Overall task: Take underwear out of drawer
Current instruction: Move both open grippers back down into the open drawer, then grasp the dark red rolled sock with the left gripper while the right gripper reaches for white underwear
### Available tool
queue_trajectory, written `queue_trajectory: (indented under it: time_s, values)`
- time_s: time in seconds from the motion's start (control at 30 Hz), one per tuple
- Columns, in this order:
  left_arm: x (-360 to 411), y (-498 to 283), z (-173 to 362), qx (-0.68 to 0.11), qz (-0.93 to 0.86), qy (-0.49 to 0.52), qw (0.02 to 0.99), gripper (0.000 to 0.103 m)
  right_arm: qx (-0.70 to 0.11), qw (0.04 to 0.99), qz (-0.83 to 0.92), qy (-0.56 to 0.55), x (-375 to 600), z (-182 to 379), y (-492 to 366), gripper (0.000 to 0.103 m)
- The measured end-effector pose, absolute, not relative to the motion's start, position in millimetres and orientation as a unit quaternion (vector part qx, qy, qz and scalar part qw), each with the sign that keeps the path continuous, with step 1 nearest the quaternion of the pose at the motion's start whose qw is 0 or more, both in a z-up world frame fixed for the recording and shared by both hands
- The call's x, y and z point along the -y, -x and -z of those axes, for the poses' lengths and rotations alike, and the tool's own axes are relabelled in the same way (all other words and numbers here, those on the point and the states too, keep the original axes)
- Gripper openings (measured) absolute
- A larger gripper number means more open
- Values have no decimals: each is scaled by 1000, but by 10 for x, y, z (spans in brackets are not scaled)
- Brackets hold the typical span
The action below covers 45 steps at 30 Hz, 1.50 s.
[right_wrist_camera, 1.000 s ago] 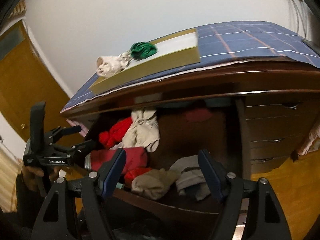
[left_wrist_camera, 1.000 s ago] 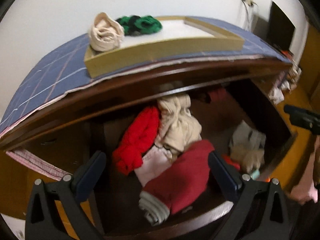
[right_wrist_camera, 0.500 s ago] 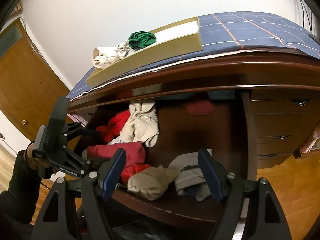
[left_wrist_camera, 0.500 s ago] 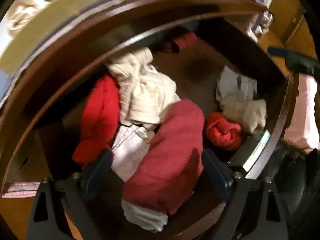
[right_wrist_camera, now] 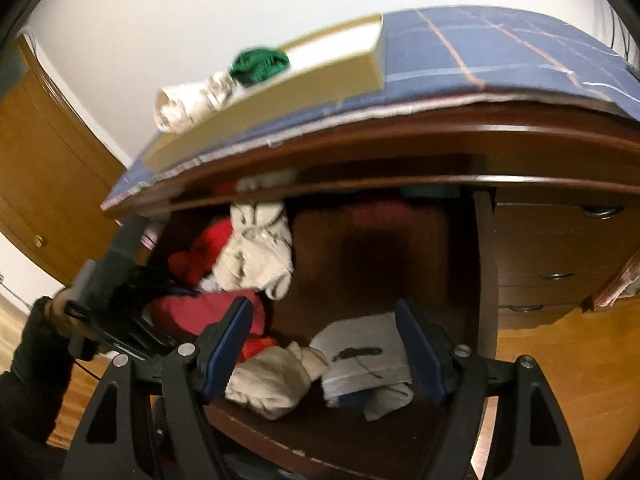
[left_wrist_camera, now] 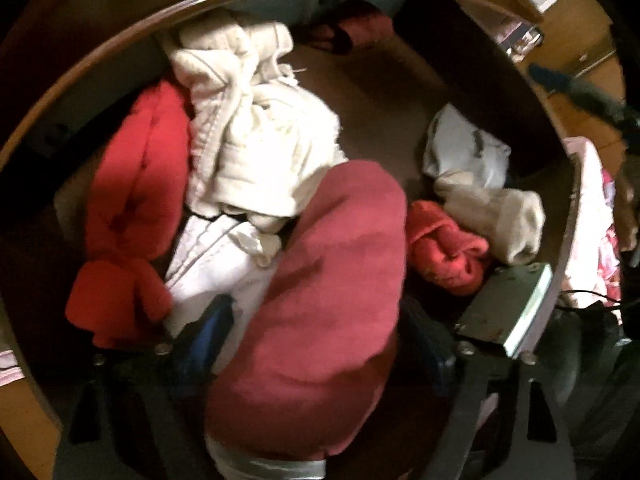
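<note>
- Left gripper (left_wrist_camera: 316, 344): it points down into the drawer (left_wrist_camera: 568, 216), low centre of the left view. Its jaws are closing around the maroon roll (left_wrist_camera: 320, 304), which sits between them. You cannot tell from the blurred frame whether the pads press yet.
- Risk, left of the roll: the white garment (left_wrist_camera: 216, 272) lies touching the left finger. If you close here, you may pinch it together with the roll and drag both out.
- Risk, upper left: the red piece (left_wrist_camera: 132, 208) and the cream bundle (left_wrist_camera: 256, 140) lean on the roll. A fast lift could spill them over the drawer front.
- Risk, lower right: the book (left_wrist_camera: 508, 312) lies beside the right finger. A sideways drift would strike it.
- Right gripper (right_wrist_camera: 324, 356): its jaws are narrowing slightly and hold nothing; the beige piece (right_wrist_camera: 272, 384) and the grey garment (right_wrist_camera: 364, 360) lie beyond them, low centre of the right view. Keep the grippers apart, or they may collide.
</note>
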State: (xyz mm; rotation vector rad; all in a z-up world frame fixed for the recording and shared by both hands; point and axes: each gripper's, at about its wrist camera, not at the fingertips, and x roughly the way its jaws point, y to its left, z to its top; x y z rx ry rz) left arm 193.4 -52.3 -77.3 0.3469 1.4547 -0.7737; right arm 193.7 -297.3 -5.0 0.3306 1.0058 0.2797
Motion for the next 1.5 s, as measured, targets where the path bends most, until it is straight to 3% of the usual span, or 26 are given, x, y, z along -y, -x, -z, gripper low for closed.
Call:
queue_trajectory:
  time_s: [0.07, 0.1, 0.33, 0.73, 0.93, 1.1, 1.27, 1.5]
  values:
    - [475, -1938, 761, -638, 332, -146, 679, 53, -497, 846, -127, -149, 2934, 142, -1986, 69]
    - [428, -1938, 778, -636, 325, -155, 683, 47, -506, 840, -127, -150, 2914, 196, -2011, 69]
    - [247, -1910, 703, -616, 317, -126, 710, 36, -557, 808, -126, -141, 2749, 441, -2141, 69]
    - [-317, -1726, -74, -514, 333, 31, 790, 36, -618, 773, -110, -92, 2609, 756, -2294, 69]
    - [-475, -1684, -409, -474, 328, 50, 816, 36, -647, 754, -93, -61, 2508, 846, -2311, 69]
    - [-256, -1693, -451, -453, 341, 73, 821, 36, -660, 745, -80, -56, 2471, 876, -2303, 69]
    - [-176, -1719, -385, -455, 344, 89, 816, 36, -579, 787, -122, -172, 2664, 477, -2300, 69]
    - [64, -1742, -99, -483, 356, 59, 798, 39, -558, 797, -130, -191, 2698, 376, -2231, 69]
